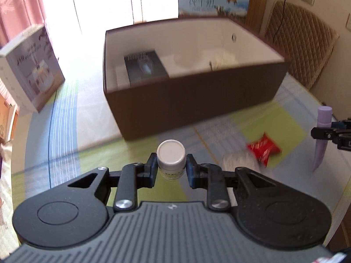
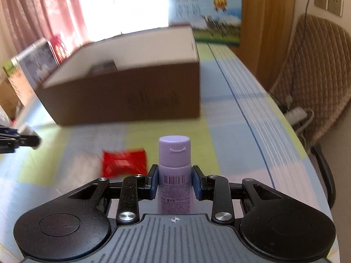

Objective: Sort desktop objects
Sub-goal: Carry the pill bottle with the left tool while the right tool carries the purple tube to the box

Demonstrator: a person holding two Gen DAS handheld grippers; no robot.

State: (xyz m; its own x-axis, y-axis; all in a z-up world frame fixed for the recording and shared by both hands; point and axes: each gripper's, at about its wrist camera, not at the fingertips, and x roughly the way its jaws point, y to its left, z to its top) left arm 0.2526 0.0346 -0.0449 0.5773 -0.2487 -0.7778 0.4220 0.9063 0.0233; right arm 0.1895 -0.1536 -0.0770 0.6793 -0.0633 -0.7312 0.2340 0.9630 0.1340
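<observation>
Two grippers each carry a small container above the desk. The left gripper (image 1: 171, 171) is clamped on a small white jar (image 1: 171, 156) with a round white lid, its pads pressing the jar's sides just under the lid. The right gripper (image 2: 174, 183) is clamped on a lilac bottle (image 2: 174, 175), gripped below its flip-top cap with the barcode label facing the camera; in the left wrist view the same bottle (image 1: 322, 135) stands upright in the black fingers at the right edge of the picture.

Just beyond the left gripper, on the striped pastel tablecloth (image 1: 65, 131), a red snack packet (image 1: 263, 148) lies near the desk's near edge, touching a blurred white item (image 1: 238, 161) that I cannot identify. Farther toward the middle of the desk sits an open brown cardboard box (image 1: 193, 100) with a white lining. Inside it, a dark flat carton (image 1: 145, 66) lies by the left wall, and a white dish (image 1: 189, 59) lies toward the right wall. A milk carton box (image 1: 214, 1) stands at the desk's far edge behind the brown box, and a printed grey box (image 1: 30, 65) stands by the desk's left edge. A wicker chair (image 2: 318, 70) stands off the desk's right edge.
</observation>
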